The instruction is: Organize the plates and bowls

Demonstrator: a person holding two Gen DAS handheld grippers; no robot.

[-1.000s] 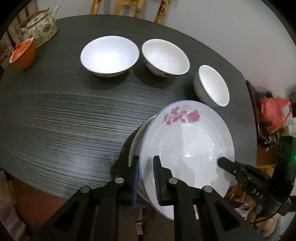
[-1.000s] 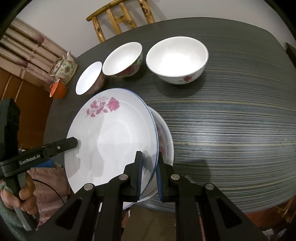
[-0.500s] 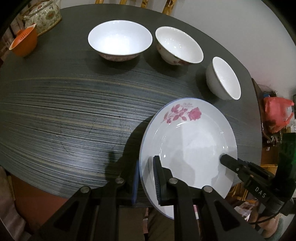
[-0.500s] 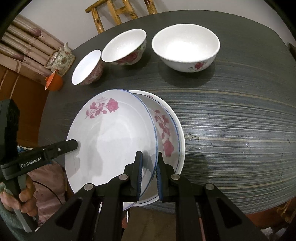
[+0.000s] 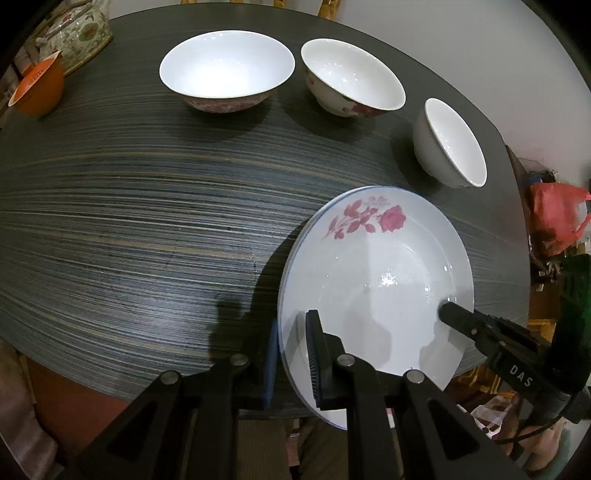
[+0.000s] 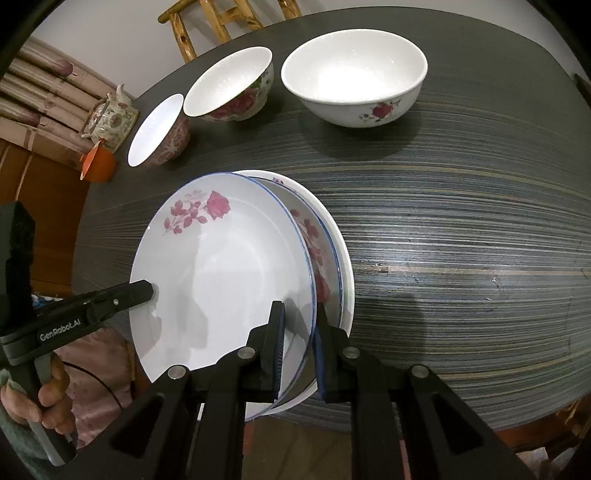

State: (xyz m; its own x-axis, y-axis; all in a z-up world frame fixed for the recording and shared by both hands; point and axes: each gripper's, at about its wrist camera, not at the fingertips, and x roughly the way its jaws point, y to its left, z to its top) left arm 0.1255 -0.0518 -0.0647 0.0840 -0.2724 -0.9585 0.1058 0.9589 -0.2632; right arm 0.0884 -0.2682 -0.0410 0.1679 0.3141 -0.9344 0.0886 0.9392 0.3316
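**Op A:** I had the left gripper [image 5: 291, 356] pinched on the near-left rim of the rose plate [image 5: 373, 280], one pad under the rim and one on top. How did your side look?

**Op B:** My right gripper [image 6: 298, 345] was clamped on the same plate's near-right rim [image 6: 221, 269]. The plate sat tilted over the stacked plates [image 6: 332, 251] below it, whose rims showed as a crescent on the right. I could not tell whether it touched them.

**Op A:** The stack sat at the near edge of the table [image 5: 129, 221], and the plate's near rim overhung that edge. To the left I saw a wide stretch of bare striped tabletop.

**Op B:** On the far side stood three bowls in a row: the large bowl [image 6: 354, 77], the middle bowl [image 6: 231, 88] and the small bowl [image 6: 159, 131]. The small and middle ones looked nearly touching; the large one stood a little apart. All stood well apart from the plates.

**Op A:** The small bowl [image 5: 448, 144] was the nearest one to the plate's far rim. A teapot [image 5: 77, 29] and an orange cup [image 5: 37, 86] sat at the table's far-left edge.

**Op B:** A wooden stool [image 6: 221, 22] stood beyond the table against a pale wall.
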